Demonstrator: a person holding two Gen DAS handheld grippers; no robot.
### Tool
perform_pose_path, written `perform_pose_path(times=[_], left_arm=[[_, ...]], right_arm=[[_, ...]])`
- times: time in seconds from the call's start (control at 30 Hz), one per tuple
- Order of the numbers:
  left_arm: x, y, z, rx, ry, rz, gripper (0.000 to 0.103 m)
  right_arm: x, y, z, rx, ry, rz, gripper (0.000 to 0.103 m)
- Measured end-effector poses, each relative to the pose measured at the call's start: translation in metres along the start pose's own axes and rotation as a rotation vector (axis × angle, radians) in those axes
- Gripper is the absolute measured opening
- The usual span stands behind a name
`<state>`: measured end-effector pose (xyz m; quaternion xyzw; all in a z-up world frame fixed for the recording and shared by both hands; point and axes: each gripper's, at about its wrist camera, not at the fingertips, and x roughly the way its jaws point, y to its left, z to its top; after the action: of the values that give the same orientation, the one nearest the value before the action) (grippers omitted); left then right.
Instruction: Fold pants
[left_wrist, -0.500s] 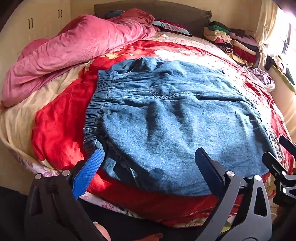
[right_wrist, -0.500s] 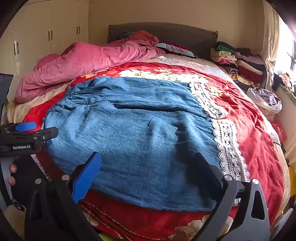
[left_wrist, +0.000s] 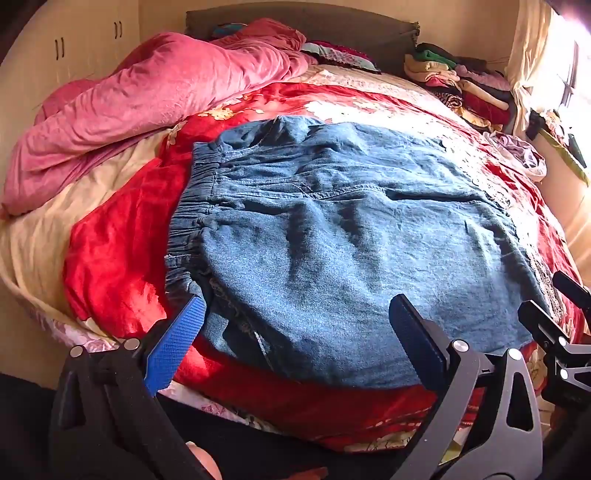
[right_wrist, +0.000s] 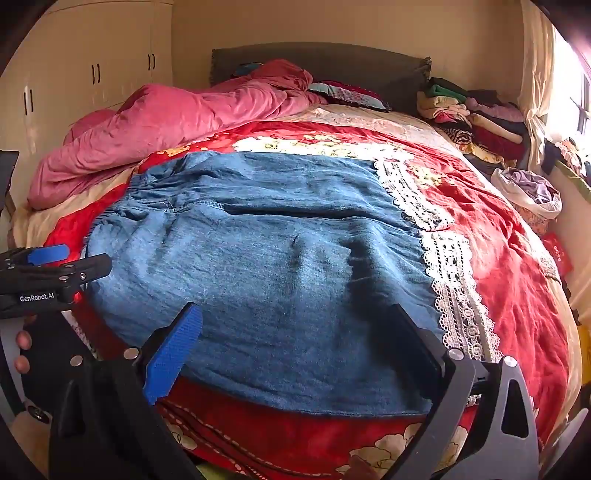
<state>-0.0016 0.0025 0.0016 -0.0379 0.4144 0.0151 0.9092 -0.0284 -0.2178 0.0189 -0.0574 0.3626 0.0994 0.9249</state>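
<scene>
step: approach, no fold begun | pants (left_wrist: 332, 251) spread flat on red bedspread (left_wrist: 118, 266), waistband toward pink duvet (left_wrist: 155, 99) | left gripper (left_wrist: 295, 332) and right gripper (right_wrist: 295, 332) both gaping, empty, above pants' near edge | next: likely pinch near edge, carry it across

Pants (left_wrist: 332, 236): matt blue denim, slightly napped, with an elasticated gathered waistband and white lace hems (right_wrist: 454, 288). Red bedspread (left_wrist: 118, 258) beneath the pants: smooth cloth with a satin sheen. Pink duvet (left_wrist: 147, 96) beyond the pants: soft, matt, crumpled cloth. Left gripper (left_wrist: 295, 332): matt black plastic frame, bright metal rivets; the pads (left_wrist: 177, 339) are seen as blue, knurled rubber-like plastic.
</scene>
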Motion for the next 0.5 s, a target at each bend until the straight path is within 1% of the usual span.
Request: perform_pose_path(times=[0.5], left_arm=[[-0.006, -0.010, -0.001, 0.007, -0.001, -0.007, 0.094]], right_arm=[[-0.001, -0.002, -0.001, 0.002, -0.002, -0.013, 0.099]])
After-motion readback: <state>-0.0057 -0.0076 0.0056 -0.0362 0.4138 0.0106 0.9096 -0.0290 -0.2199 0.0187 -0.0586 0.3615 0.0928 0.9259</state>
